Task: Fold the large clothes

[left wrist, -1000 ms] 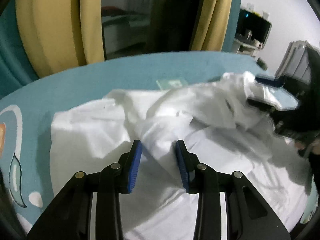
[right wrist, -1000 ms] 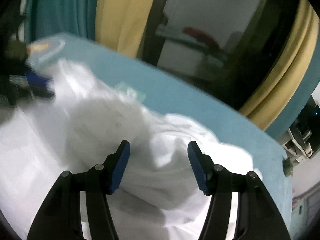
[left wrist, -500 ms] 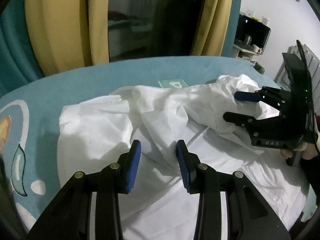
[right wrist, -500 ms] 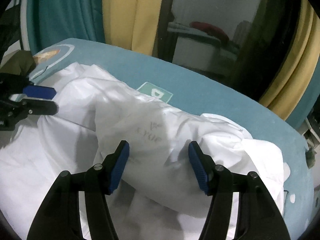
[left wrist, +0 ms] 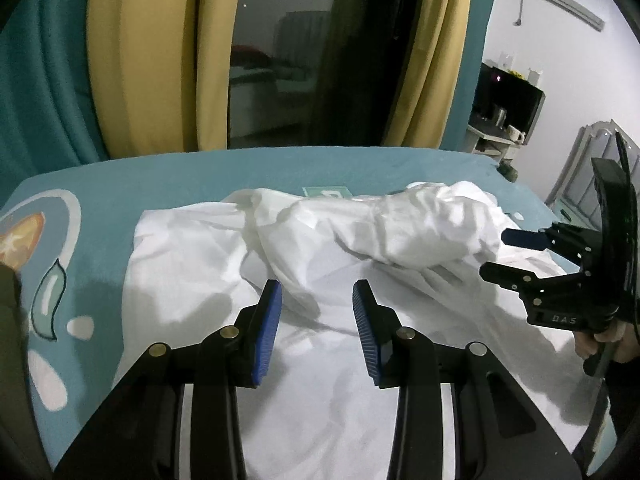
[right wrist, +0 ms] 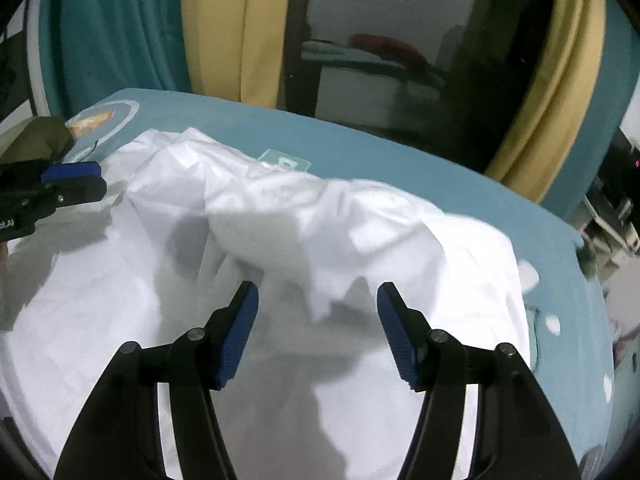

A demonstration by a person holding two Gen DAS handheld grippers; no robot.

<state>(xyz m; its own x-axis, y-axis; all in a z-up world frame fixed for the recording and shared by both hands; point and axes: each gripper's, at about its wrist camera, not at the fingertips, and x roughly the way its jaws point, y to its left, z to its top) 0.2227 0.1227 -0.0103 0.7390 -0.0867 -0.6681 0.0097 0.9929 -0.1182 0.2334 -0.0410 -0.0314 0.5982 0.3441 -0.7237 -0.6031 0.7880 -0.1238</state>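
Note:
A large white garment [left wrist: 320, 248] lies rumpled on a teal bed [left wrist: 160, 176], with a bunched ridge across its far part. It also shows in the right wrist view [right wrist: 280, 224]. My left gripper [left wrist: 317, 308] is open and empty, hovering over the garment's near side. My right gripper [right wrist: 317, 312] is open and empty above the cloth on the right side. The right gripper also shows at the right edge of the left wrist view [left wrist: 504, 254]. The left gripper shows at the left edge of the right wrist view [right wrist: 80, 182].
The teal bed sheet has cartoon prints [left wrist: 24, 240] on the left. Yellow and teal curtains [left wrist: 152, 60] and a dark window stand behind the bed. A shelf with a dark screen [left wrist: 508, 100] stands at the right by a white wall.
Both grippers have pulled back and up from the garment. The bunched cloth has dropped and settled lower on the bed. Both stay open.

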